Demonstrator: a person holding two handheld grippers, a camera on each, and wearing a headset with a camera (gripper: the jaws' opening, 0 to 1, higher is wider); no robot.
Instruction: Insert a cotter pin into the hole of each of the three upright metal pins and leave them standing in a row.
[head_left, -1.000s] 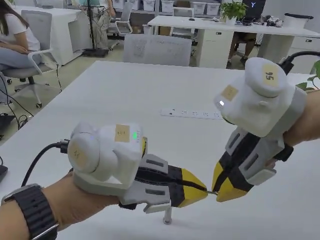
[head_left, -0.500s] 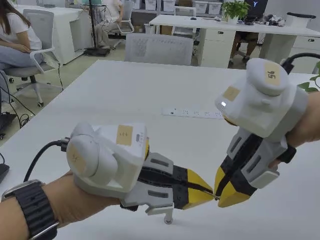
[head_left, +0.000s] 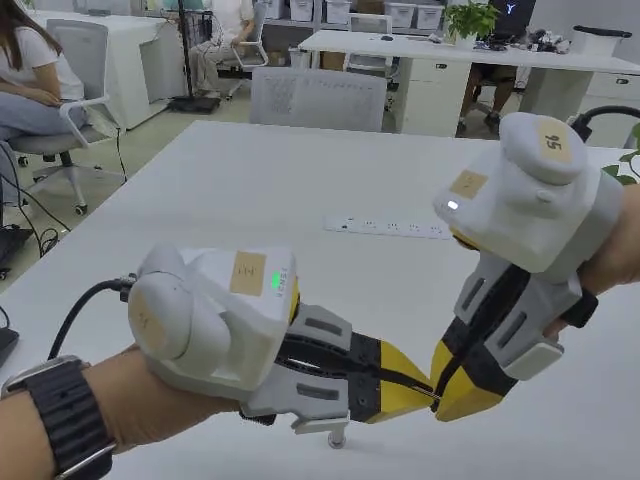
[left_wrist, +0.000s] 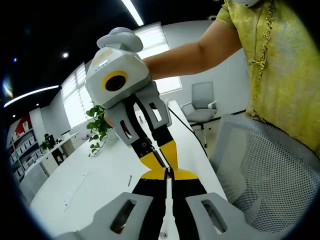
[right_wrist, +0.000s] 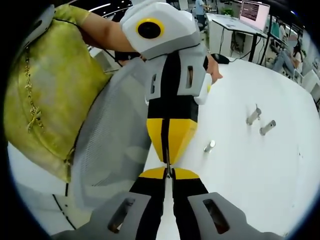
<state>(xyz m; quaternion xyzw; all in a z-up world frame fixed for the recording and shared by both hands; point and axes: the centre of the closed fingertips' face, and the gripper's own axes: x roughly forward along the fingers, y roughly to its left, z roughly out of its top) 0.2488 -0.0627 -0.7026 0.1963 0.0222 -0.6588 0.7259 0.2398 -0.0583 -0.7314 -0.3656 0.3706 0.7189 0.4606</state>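
Ana: Both grippers have sunk a little and drifted right since a second ago. The left gripper has moved more than the right gripper, and their yellow tips are still nose to nose just above the bench.

Ben: How do the jaws stand?

Ana: They are pressed together on each gripper, with no gap in either gripper view. Where the two sets of tips meet there is a thin dark sliver, most likely the cotter pin. It is too small for me to tell which gripper actually has hold of it.

Ben: And the metal pins?

Ana: In the head view one metal pin stands on the bench right under the left gripper's body, in the same spot as before. The right gripper view shows three standing on the white top. A near pin is just beside the left gripper, and a second pin and a third pin stand close together, well apart from the near one.

Ben: Anything else on the bench?

Ana: A white power strip lies flat farther back, well clear of the grippers. A black watch strap sits on the wrist behind the left gripper.
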